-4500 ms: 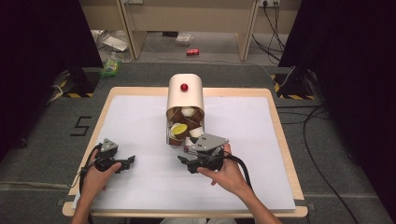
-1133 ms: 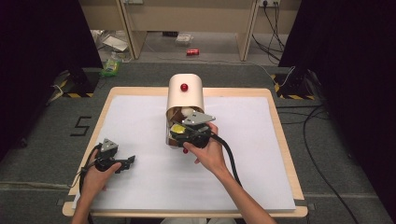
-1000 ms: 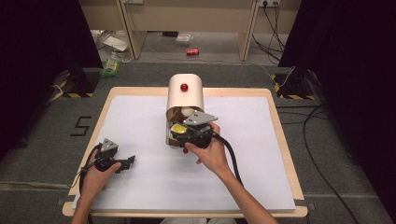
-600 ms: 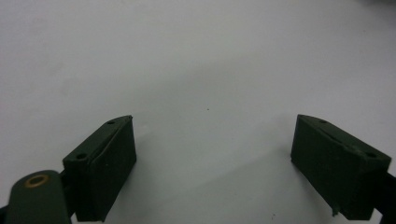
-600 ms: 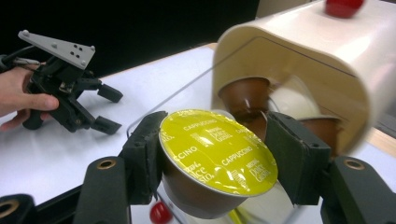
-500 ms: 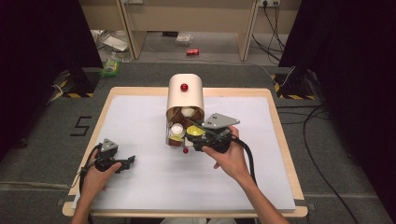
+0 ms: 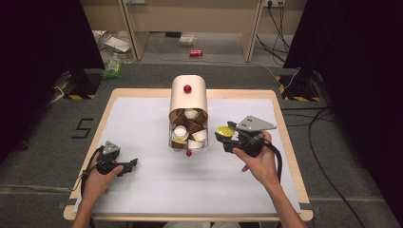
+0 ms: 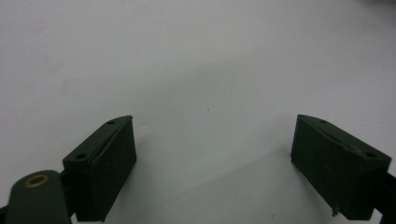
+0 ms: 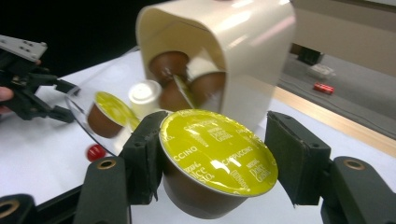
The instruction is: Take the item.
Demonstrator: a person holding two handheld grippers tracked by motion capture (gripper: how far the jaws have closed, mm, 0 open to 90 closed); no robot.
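Capsule (image 9: 217, 156), yellow-lidded: right gripper (image 9: 219, 158) fingers are clamping it, newly drawn clear of dispenser (image 7: 188, 102); extraction done, left gripper (image 8: 212, 163) fingers gaping wide, empty.

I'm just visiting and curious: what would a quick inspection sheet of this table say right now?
Surface: white sheet on a wooden table, bare around the holder.
Job's things: cream pod holder with a red knob, its clear drawer open with coffee pods inside; one yellow-lidded pod lifted out.
Clutter: nothing seen on the table.
Grippers: right claw shut on the yellow-lidded pod beside the holder; left claw open, resting low over the sheet.
Cables: one trails from each gripper; more lie on the floor at right.
Surroundings: grey carpet, a red can and litter on the floor beyond.
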